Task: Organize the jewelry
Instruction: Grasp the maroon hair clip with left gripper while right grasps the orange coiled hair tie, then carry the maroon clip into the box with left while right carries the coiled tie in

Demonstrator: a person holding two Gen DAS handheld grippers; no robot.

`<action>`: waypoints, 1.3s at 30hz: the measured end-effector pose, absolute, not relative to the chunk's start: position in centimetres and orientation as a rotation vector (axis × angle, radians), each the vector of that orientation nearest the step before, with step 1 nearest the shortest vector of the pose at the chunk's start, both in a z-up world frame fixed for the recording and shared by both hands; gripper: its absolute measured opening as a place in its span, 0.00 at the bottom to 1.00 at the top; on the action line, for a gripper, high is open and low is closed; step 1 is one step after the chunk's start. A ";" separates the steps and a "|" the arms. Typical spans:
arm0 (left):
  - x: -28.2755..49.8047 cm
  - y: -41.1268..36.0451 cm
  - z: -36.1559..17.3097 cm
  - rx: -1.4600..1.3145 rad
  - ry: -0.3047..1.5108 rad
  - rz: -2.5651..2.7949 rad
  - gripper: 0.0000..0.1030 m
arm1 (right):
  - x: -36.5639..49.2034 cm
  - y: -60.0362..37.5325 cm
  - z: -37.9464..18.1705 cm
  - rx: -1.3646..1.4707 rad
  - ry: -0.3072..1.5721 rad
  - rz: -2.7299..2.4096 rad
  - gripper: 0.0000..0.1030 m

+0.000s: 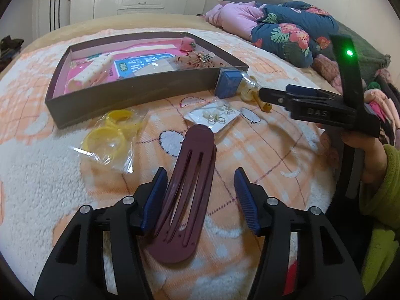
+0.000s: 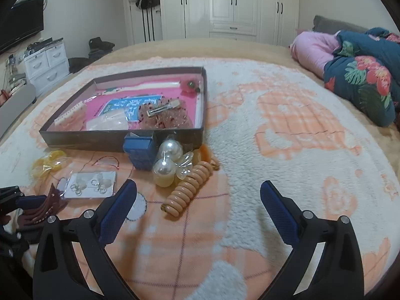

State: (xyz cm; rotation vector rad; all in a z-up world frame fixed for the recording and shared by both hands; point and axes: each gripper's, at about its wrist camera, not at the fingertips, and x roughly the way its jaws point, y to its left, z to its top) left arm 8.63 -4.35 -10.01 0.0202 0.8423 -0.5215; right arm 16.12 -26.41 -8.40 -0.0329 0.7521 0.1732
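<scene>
We recorded the scene on a bed (image 2: pixel 287 115) covered by a fleecy white-and-orange blanket, with a rumpled floral quilt (image 2: pixel 362 75) at its far right corner. A shallow dark box (image 1: pixel 130 92), the evident destination, lay toward the bed's far left side and already held a few pieces on a pink liner. Just outside the box's near wall lay a blue ring case (image 2: pixel 140 150), a pair of pearl bobbles (image 2: pixel 166 160), a coiled orange hair tie (image 2: pixel 187 190), a card of earrings (image 1: pixel 212 116) and bagged yellow bangles (image 1: pixel 110 135).

The left tool (image 1: pixel 200 200) stood half-closed around a maroon hair clip (image 1: pixel 186 195): its left pad touched the clip's edge, while its right pad stood clear, so no clamp was yet made. The right tool (image 2: pixel 197 210) hung with its jaws wide apart and empty, near the hair tie.

We judged the clip light, stiff and smooth plastic, slotted lengthwise and lying tilted on soft pile; it would likely slip or pivot if pinched near its tip. A hold across its narrow width, near mid-length, seemed soundest.
</scene>
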 end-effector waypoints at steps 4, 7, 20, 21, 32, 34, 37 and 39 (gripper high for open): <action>9.1 -4.8 -10.2 0.028 0.834 -0.517 0.47 | 17.3 -26.0 -9.8 -0.052 0.816 0.151 0.71; 9.3 -5.1 -10.4 0.054 0.827 -0.491 0.40 | 17.3 -26.2 -10.1 -0.047 0.823 0.144 0.59; 8.2 -4.7 -10.0 0.058 0.812 -0.510 0.24 | 14.0 -29.0 -9.5 -0.013 0.795 0.168 0.16; 8.1 -4.6 -10.0 0.056 0.810 -0.512 0.24 | 13.7 -29.2 -9.3 -0.007 0.791 0.169 0.16; 7.5 -4.6 -8.9 0.045 0.771 -0.525 0.24 | 11.2 -30.1 -6.8 0.048 0.709 0.184 0.16; 7.4 -4.5 -8.6 0.042 0.761 -0.523 0.24 | 10.9 -29.9 -6.2 0.049 0.696 0.200 0.16; 7.2 -4.1 -7.9 0.030 0.740 -0.517 0.24 | 10.3 -29.0 -5.3 0.031 0.676 0.226 0.16; 7.1 -3.8 -7.5 0.024 0.727 -0.512 0.24 | 9.9 -28.1 -4.6 0.008 0.659 0.244 0.16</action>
